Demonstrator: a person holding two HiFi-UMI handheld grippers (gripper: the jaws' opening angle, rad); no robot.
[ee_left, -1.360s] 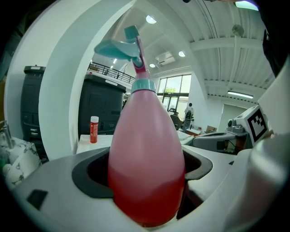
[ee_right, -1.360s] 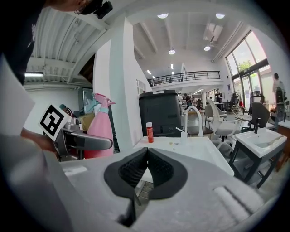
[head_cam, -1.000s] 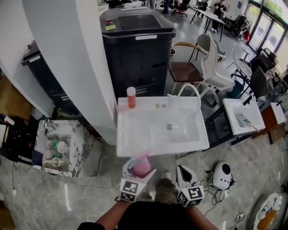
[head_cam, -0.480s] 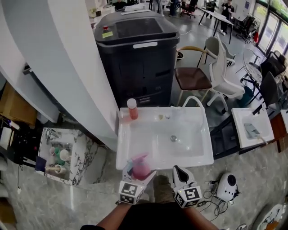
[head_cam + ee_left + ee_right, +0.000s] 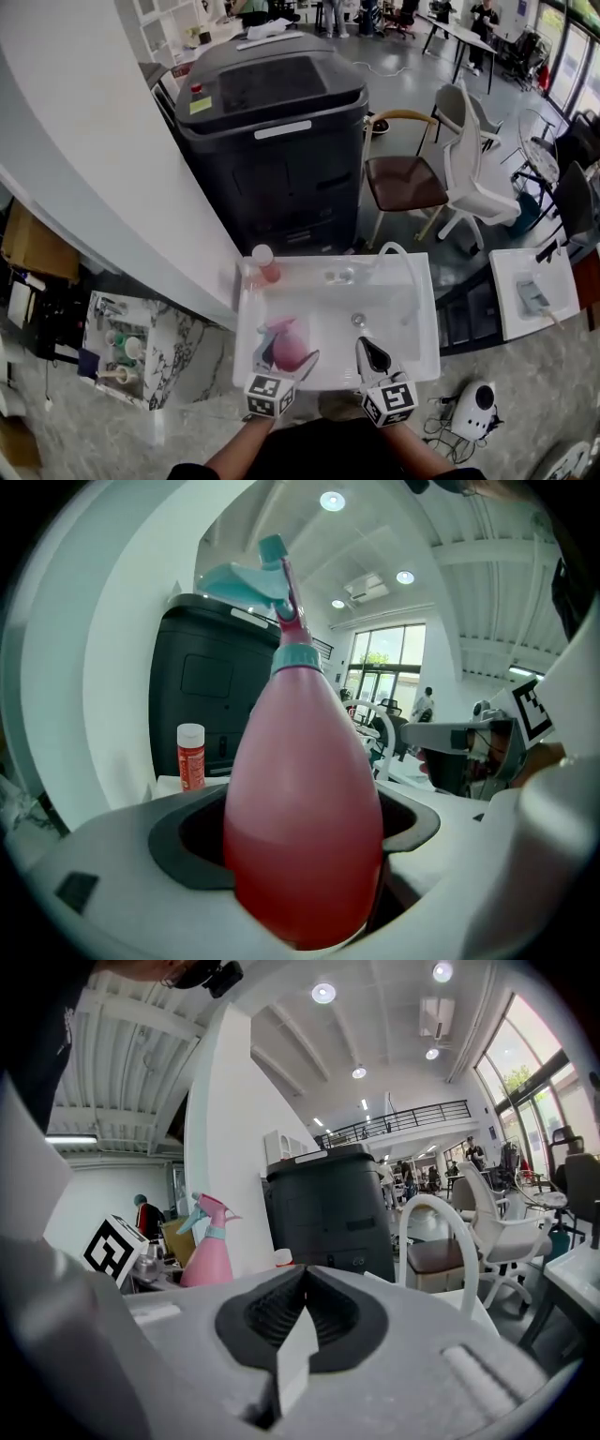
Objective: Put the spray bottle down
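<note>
A pink spray bottle [image 5: 286, 347] with a teal trigger head is held upright in my left gripper [image 5: 281, 361], which is shut on its body. In the left gripper view the spray bottle [image 5: 302, 817] fills the middle between the jaws. It hangs over the left part of the white sink [image 5: 412, 361]. My right gripper [image 5: 372, 354] is shut with nothing in it, above the sink's front edge. From the right gripper view the spray bottle [image 5: 211, 1246] shows at the left.
A small orange bottle with a white cap [image 5: 264, 263] stands on the sink's back left corner. A white curved faucet [image 5: 405, 267] rises at the back right. Behind the sink stands a large black bin [image 5: 272, 141]. Chairs [image 5: 441, 178] are to the right.
Both grippers have moved forward from in front of the sink to over its basin. The spray bottle came along in the left gripper.
</note>
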